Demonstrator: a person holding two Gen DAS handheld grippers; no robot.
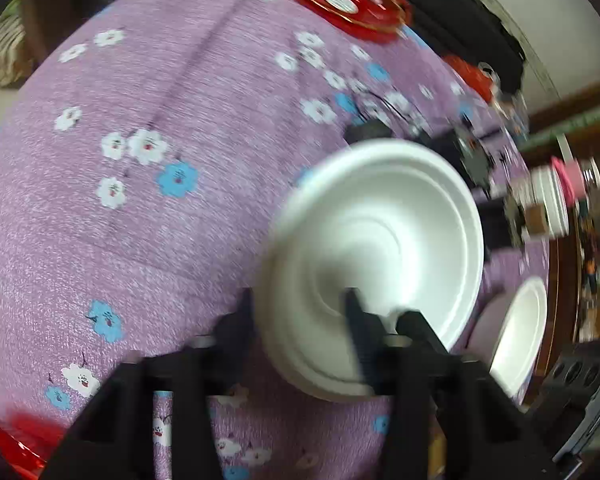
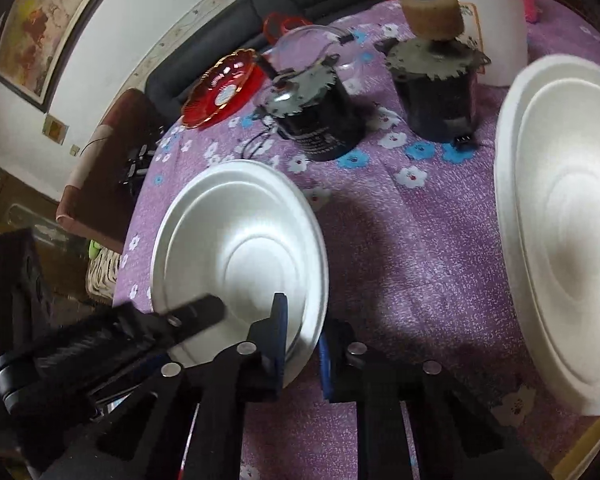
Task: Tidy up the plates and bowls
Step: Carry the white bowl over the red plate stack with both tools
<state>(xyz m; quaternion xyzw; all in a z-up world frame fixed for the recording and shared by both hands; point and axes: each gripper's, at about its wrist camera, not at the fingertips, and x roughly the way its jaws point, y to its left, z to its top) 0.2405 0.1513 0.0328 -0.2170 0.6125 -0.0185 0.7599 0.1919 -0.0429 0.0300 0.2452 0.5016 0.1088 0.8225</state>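
Note:
My left gripper (image 1: 300, 312) is shut on the rim of a white foam plate (image 1: 380, 256), held tilted above the purple flowered tablecloth (image 1: 160, 220). In the right wrist view the same plate (image 2: 236, 256) shows with the left gripper's fingers (image 2: 196, 314) on its near rim. My right gripper (image 2: 304, 332) has its two fingers on either side of that plate's rim. A second white foam plate (image 2: 560, 232) lies at the right, and also shows in the left wrist view (image 1: 520, 332). A red glass plate (image 1: 348, 0) sits at the far table edge; it also shows in the right wrist view (image 2: 220, 88).
Two black motors (image 2: 320, 120) (image 2: 436, 92) with wires stand mid-table, one topped by a brown roll (image 2: 432, 12). A white container (image 2: 492, 20) stands behind. A stack of white plates (image 1: 552, 200) shows at the right. Another red dish (image 1: 16, 448) is at the lower left.

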